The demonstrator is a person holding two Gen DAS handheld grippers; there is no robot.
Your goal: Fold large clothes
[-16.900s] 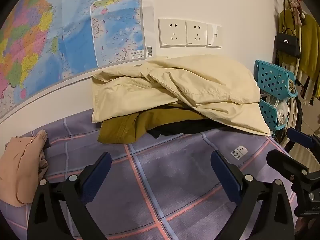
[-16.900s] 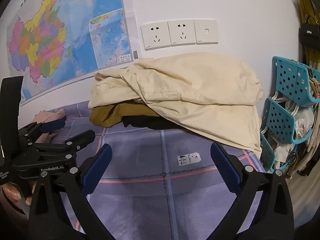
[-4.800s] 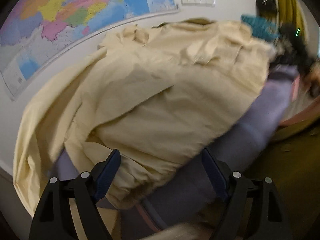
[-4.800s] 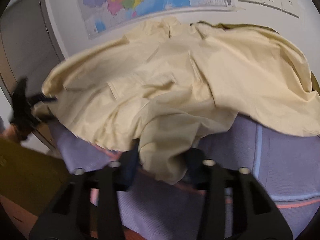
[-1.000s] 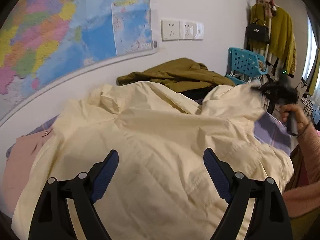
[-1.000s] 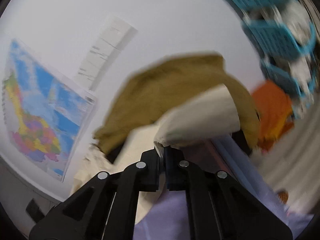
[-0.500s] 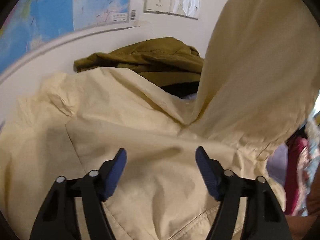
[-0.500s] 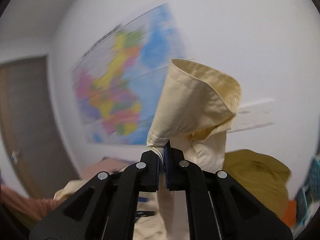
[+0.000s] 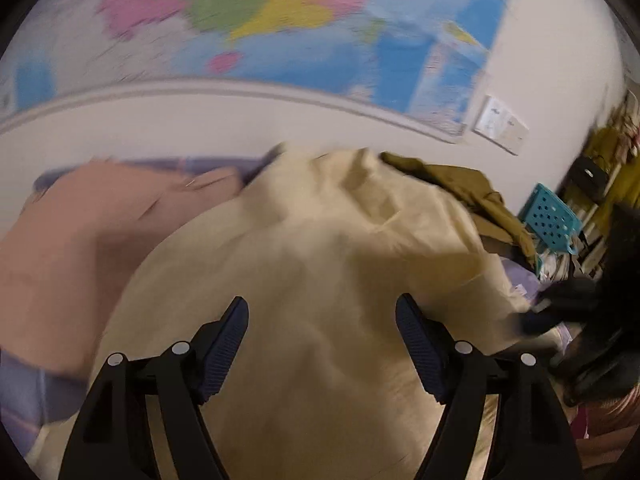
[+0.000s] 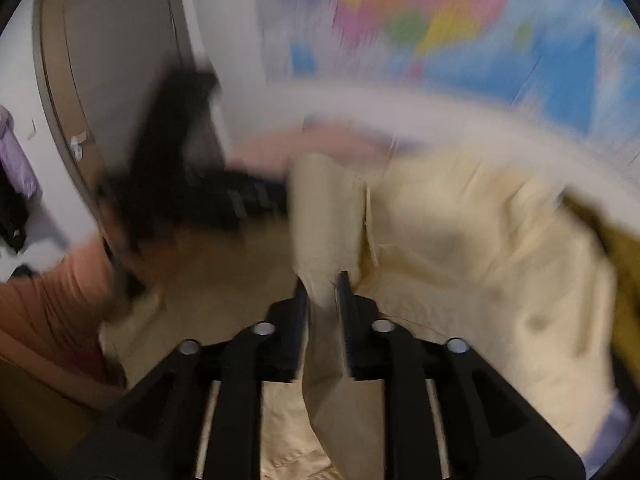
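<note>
Early stage: large cream cotton shirt spread, apparently unfolded. Right gripper clamps its edge; left gripper gapes empty, pink garment at 10 o'clock.

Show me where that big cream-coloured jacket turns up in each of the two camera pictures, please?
Left wrist view: the cream jacket fills the centre and bottom, spread under the open left gripper.
Right wrist view: it covers the centre and right, with one strip pinched in the right gripper.
Shared landmark: the colourful wall map along the top of both.
</note>
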